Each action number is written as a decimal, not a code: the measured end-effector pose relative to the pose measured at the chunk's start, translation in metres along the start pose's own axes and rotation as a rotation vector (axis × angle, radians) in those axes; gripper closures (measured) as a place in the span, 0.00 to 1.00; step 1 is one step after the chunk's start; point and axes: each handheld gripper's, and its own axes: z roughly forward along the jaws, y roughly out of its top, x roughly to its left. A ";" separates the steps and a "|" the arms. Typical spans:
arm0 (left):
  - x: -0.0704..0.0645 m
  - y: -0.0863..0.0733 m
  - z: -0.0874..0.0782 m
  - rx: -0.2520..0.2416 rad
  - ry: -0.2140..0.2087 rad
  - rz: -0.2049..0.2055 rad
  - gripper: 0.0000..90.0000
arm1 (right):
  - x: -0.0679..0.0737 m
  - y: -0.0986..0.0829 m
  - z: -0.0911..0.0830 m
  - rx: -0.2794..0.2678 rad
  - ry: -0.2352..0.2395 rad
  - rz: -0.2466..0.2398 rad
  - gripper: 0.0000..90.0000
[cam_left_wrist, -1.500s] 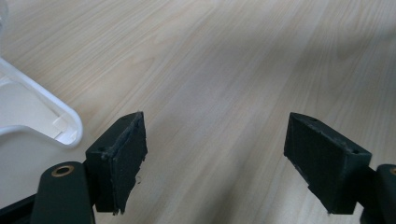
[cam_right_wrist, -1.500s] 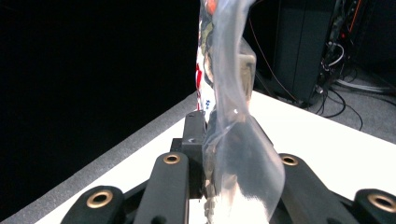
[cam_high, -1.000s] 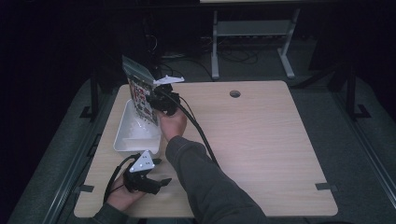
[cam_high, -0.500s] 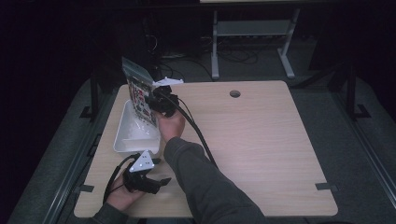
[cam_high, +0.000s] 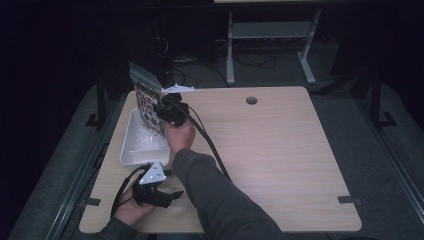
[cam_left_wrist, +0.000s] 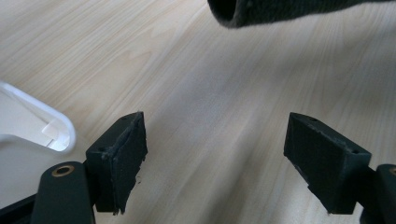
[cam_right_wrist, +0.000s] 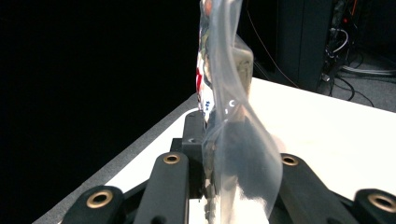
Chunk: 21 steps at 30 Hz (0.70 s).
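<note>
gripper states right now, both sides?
Left gripper: open, jaws wide apart over bare table, holding nothing.
Right gripper: shut on the plastic bag, held upright above the white tray.

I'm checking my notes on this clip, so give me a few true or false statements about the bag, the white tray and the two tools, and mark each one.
1. The right tool is shut on the bag. True.
2. The bag lies flat on the table. False: it is held up in the air over the far end of the white tray.
3. The left tool is open with nothing between its jaws. True.
4. The left tool rests inside the tray. False: it sits on the table near the front edge, beside the tray's near corner.
5. The tray stands at the table's right side. False: it is by the left edge.
</note>
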 end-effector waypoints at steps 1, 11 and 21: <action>0.000 0.000 0.000 0.001 0.001 0.002 0.23 | 0.000 -0.001 0.001 -0.003 -0.005 -0.001 0.84; 0.001 -0.001 0.000 0.004 0.006 -0.001 0.23 | -0.006 -0.019 0.005 0.015 -0.025 -0.037 0.83; 0.001 -0.001 0.001 0.007 0.008 -0.003 0.23 | -0.001 -0.021 0.001 0.047 -0.053 -0.131 0.83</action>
